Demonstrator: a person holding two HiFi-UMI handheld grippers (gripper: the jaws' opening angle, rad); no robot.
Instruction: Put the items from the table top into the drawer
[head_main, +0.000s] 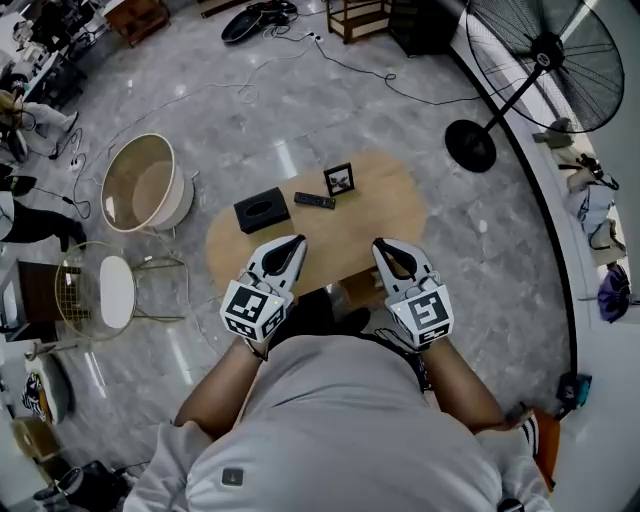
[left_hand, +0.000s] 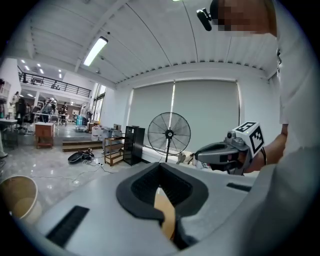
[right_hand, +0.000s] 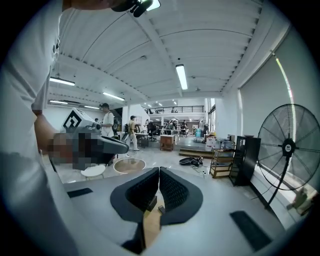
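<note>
Both grippers hang at the near edge of the oval wooden table (head_main: 385, 215), the left gripper (head_main: 297, 241) and right gripper (head_main: 381, 243) each clenched tip to tip on nothing. Toward the table's far side lie a black tissue box (head_main: 262, 210), a remote control (head_main: 314, 200) just right of it and a small picture frame (head_main: 339, 180) beyond, its picture too small to tell. Each gripper view catches only a sliver of tabletop, and the table's underside is hidden behind the grippers and the person's torso (head_main: 340, 420) — the drawer cannot be made out.
</note>
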